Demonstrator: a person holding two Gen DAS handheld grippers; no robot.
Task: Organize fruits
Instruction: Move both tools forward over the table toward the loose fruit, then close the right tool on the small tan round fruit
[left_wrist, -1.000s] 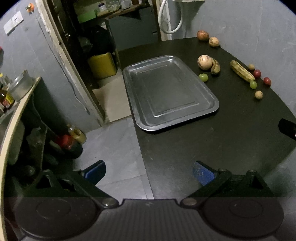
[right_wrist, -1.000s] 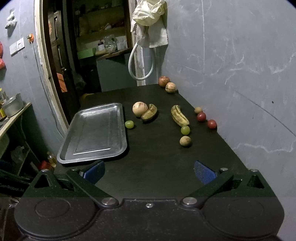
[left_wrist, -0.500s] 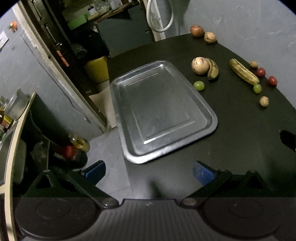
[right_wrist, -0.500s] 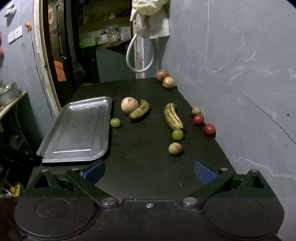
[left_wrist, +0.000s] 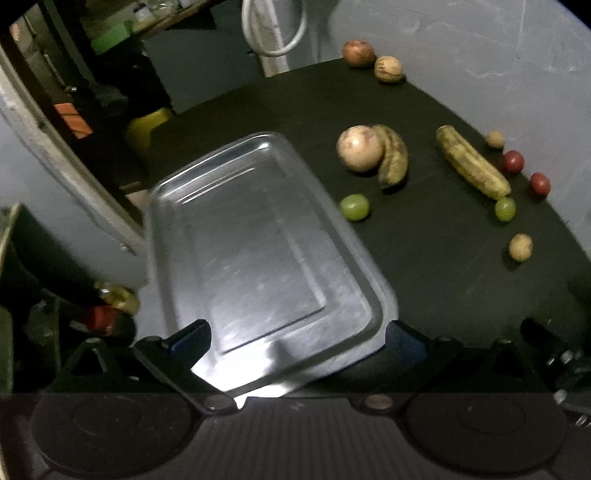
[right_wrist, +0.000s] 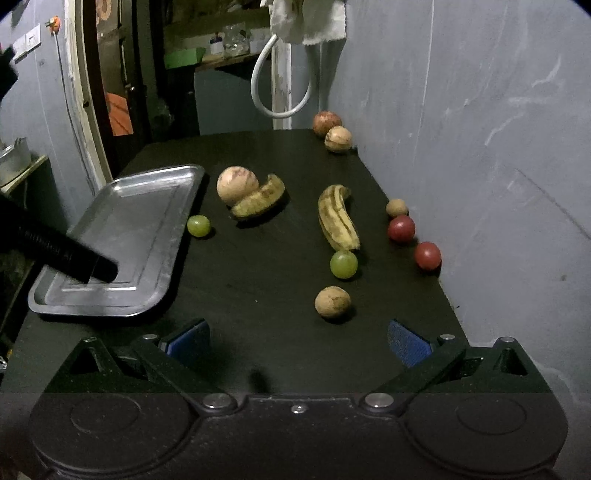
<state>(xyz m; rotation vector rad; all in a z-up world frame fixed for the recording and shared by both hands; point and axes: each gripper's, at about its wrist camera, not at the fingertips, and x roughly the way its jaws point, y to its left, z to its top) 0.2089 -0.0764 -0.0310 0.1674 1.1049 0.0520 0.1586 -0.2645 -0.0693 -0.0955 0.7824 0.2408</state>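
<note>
Left gripper (left_wrist: 297, 341) hangs over the near end of the metal tray (left_wrist: 258, 236); its blue-padded fingers (left_wrist: 192, 338) stand wide apart, one to each side of the tray's near edge, with nothing between them. Whether they touch the tray cannot be told. In the right wrist view the left gripper shows as a dark bar (right_wrist: 62, 254) reaching over the tray's near left part.

Right gripper (right_wrist: 299, 341) hovers low over the near edge of the black table (right_wrist: 258, 280), fingers (right_wrist: 408, 341) spread apart, empty.

The tray sits on the left side of the table and holds no fruit. All fruit lies on the table to the right of it:
- green grape (right_wrist: 198, 225) just beside the tray's right rim;
- pale round fruit (right_wrist: 237, 184) touching a spotted banana (right_wrist: 260, 201);
- second spotted banana (right_wrist: 338, 218) further right, with another green grape (right_wrist: 343, 264) at its near tip;
- tan round fruit (right_wrist: 332, 301), nearest the right gripper;
- small tan fruit (right_wrist: 397, 208) and two red round fruits (right_wrist: 401, 229) (right_wrist: 427, 255) in a row along the wall (right_wrist: 498, 166);
- at the far corner, a reddish fruit (right_wrist: 327, 123) and a tan one (right_wrist: 337, 139), touching.

A white hose loop (right_wrist: 277, 88) hangs at the far end of the table.
</note>
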